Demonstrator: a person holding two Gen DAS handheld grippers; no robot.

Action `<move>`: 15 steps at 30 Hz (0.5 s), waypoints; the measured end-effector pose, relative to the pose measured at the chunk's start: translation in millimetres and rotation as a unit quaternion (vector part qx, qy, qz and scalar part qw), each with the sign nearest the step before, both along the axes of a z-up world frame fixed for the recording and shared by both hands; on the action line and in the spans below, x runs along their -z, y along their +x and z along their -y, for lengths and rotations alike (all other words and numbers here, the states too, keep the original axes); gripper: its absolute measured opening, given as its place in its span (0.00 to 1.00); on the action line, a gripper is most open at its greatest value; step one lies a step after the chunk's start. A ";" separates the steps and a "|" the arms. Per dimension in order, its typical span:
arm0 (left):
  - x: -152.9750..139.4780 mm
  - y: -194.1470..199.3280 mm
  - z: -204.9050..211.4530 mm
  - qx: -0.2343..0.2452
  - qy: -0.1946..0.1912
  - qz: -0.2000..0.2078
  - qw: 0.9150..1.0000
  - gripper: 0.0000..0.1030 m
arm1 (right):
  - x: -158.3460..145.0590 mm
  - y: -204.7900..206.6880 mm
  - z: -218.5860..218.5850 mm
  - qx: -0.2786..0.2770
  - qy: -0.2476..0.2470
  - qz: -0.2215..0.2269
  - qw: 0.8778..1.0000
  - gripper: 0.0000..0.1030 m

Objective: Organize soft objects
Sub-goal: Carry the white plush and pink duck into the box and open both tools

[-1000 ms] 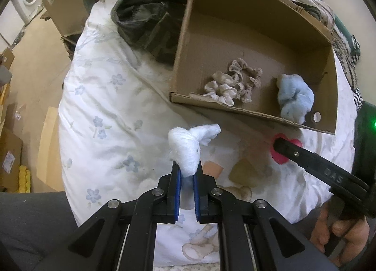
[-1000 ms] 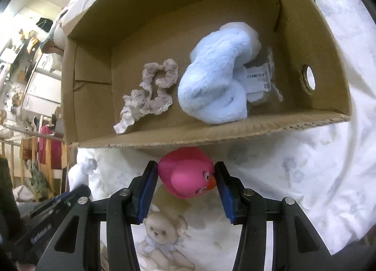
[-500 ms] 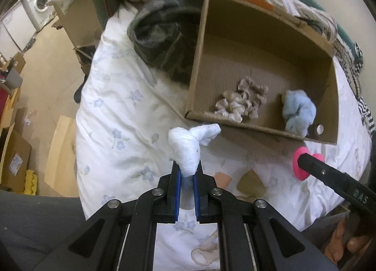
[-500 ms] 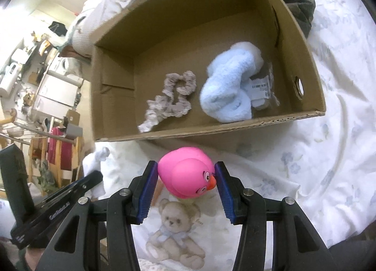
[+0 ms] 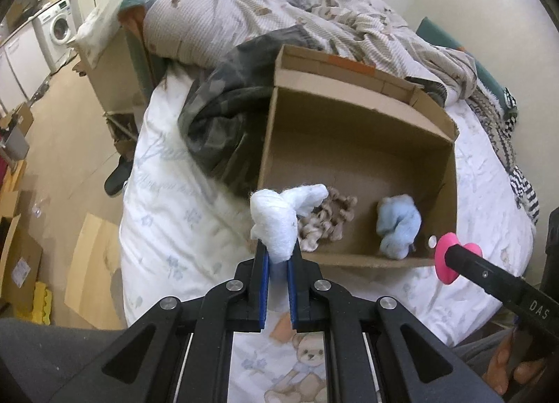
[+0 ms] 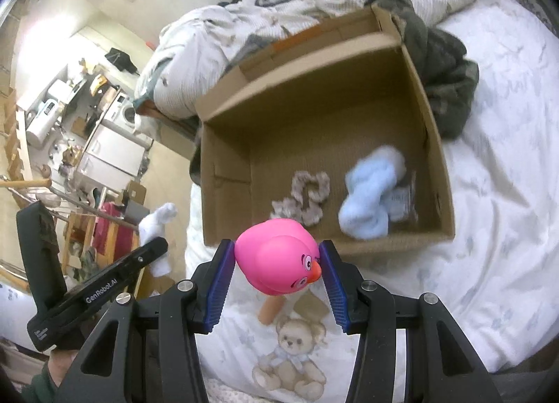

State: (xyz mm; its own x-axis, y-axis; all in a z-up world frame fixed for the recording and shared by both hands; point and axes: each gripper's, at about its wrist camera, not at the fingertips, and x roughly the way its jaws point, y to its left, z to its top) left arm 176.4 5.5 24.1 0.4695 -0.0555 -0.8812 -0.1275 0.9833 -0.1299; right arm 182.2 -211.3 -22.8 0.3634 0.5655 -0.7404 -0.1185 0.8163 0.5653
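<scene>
Carry step, both loads airborne short of open brown cardboard box (image 5: pixel 360 144). Left gripper (image 5: pixel 277 263) clenched on white fluffy cloth wad (image 5: pixel 279 218); right gripper (image 6: pixel 277 272) grasping pink rubber duck (image 6: pixel 279 259). Next: over near wall, release 2 items beside beige scrunchie (image 6: pixel 304 200), blue plush (image 6: pixel 370 204).

white sock (image 5: pixel 276 225) pinched upright, pink duck (image 6: pixel 279 256) clamped, perhaps rubber

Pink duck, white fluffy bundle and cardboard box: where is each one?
pink duck (image 6: pixel 279 256): right wrist view, its body.
white fluffy bundle (image 5: pixel 276 221): left wrist view, its middle.
cardboard box (image 5: pixel 349 123): left wrist view, inner back wall.
</scene>
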 end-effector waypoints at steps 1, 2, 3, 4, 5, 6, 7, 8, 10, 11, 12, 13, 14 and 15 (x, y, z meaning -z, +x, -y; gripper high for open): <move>-1.2 3.7 1.3 0.002 0.002 0.002 1.000 0.08 | -2.5 3.8 1.7 0.001 0.000 0.003 1.000 0.51; -2.2 7.7 2.8 0.005 0.005 0.004 1.000 0.08 | -4.1 6.8 3.1 0.002 -0.001 0.005 1.000 0.51; -2.7 11.4 4.0 0.007 0.007 0.005 1.000 0.08 | -5.5 10.7 4.5 0.003 -0.002 0.007 1.000 0.51; -3.4 16.0 5.6 0.009 0.008 0.006 1.000 0.08 | -6.4 14.6 5.8 0.004 -0.003 0.010 1.000 0.51; -3.5 20.2 7.7 0.011 0.009 0.007 1.000 0.08 | -7.0 17.0 6.6 0.004 -0.004 0.012 1.000 0.51; -3.8 24.8 9.5 0.013 0.011 0.008 1.000 0.08 | -8.3 20.0 6.2 0.004 -0.008 0.016 1.000 0.51; -3.2 27.8 11.4 0.015 0.012 0.010 1.000 0.08 | -9.0 23.8 7.2 0.005 -0.010 0.020 1.000 0.51; -2.8 32.0 13.7 0.017 0.013 0.011 1.000 0.08 | -9.4 26.3 8.7 0.005 -0.012 0.024 1.000 0.51; -0.6 39.7 17.7 0.022 0.015 0.013 1.000 0.08 | -8.4 32.2 10.1 0.008 -0.013 0.031 0.999 0.51; 1.5 43.7 20.3 0.025 0.017 0.016 0.999 0.08 | -6.4 35.1 11.1 0.010 -0.016 0.035 0.999 0.51; 4.6 47.5 23.4 0.030 0.022 0.021 0.999 0.08 | -3.2 36.5 12.7 0.012 -0.016 0.036 0.999 0.51; 8.2 50.9 26.3 0.035 0.030 0.023 0.999 0.08 | 1.4 38.1 14.1 0.015 -0.014 0.035 0.999 0.51; 13.9 54.9 29.8 0.040 0.037 0.021 0.998 0.08 | 7.6 38.8 14.6 0.017 -0.012 0.032 0.999 0.51; 20.2 58.3 31.8 0.045 0.035 0.017 0.998 0.08 | 13.9 40.5 13.9 0.019 -0.013 0.026 0.999 0.51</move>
